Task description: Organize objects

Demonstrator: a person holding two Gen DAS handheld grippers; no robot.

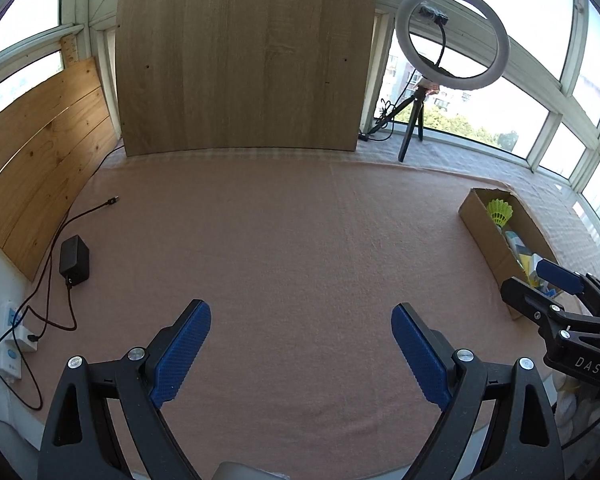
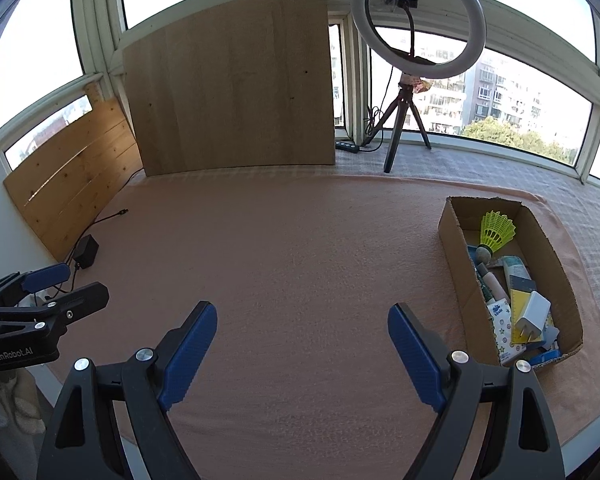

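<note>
A long cardboard box (image 2: pixel 452 236) lies on the pink cloth (image 2: pixel 300 260) at the right. It holds a yellow shuttlecock (image 2: pixel 496 230), a white charger plug (image 2: pixel 534 314), a tissue pack (image 2: pixel 504 328), a tube and several other small items. The box also shows in the left wrist view (image 1: pixel 482 232). My left gripper (image 1: pixel 300 320) is open and empty over the cloth. My right gripper (image 2: pixel 300 320) is open and empty, left of the box. Each gripper shows in the other's view, the right one (image 1: pixel 540 280) and the left one (image 2: pixel 72 280).
A ring light on a tripod (image 2: pixel 408 80) stands at the back. Wooden boards (image 2: pixel 236 88) lean against the windows. A black power adapter (image 1: pixel 75 260) with its cable and a white power strip (image 1: pixel 10 340) lie at the left edge.
</note>
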